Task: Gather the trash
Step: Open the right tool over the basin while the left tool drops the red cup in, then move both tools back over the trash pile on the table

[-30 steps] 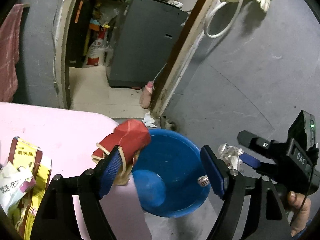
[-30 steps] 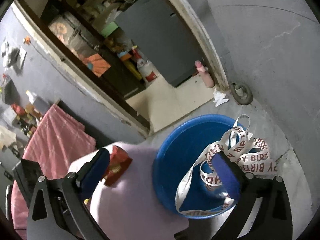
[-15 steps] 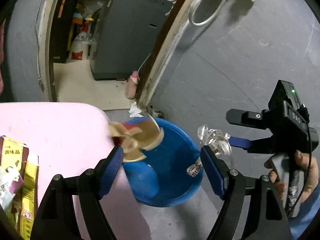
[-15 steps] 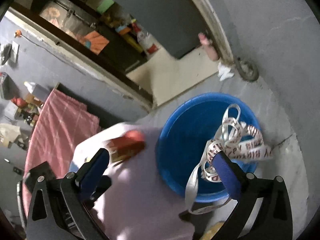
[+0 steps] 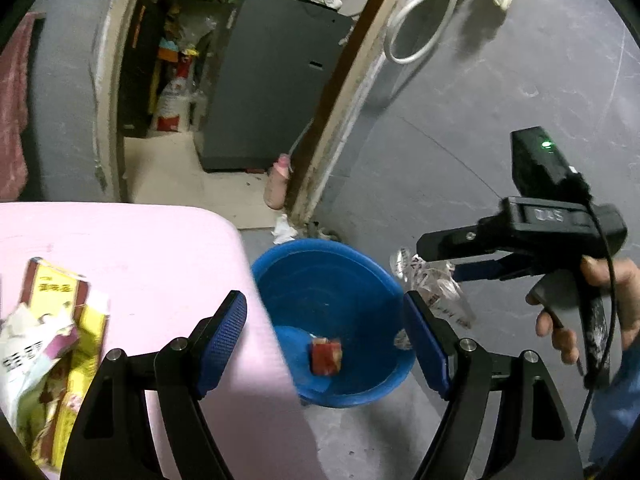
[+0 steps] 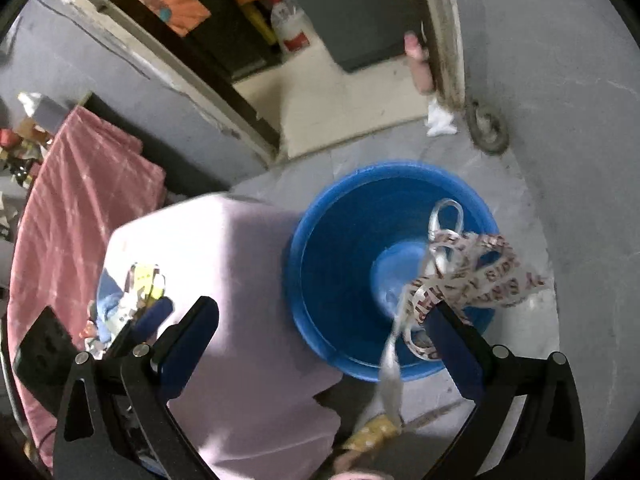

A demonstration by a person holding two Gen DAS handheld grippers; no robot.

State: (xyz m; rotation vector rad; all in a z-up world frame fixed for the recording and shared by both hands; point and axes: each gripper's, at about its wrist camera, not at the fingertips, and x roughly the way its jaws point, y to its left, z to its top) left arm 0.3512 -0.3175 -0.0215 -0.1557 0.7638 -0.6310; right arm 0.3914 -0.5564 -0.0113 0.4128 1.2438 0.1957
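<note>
Left gripper (image 5: 325, 343) wide, empty; right gripper (image 6: 322, 344) wide, ribbon (image 6: 472, 276) draped on one finger above bucket (image 6: 320, 240). We fear it snags, missing.

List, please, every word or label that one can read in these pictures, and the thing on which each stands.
"调味品": on the yellow and red packet on the pink table.
"BIRTHDAY", partly readable, upside down: on the white ribbon over the blue basin.
Raised letters on the right hand-held gripper: too blurred.
White wrapper print: too blurred.
</note>
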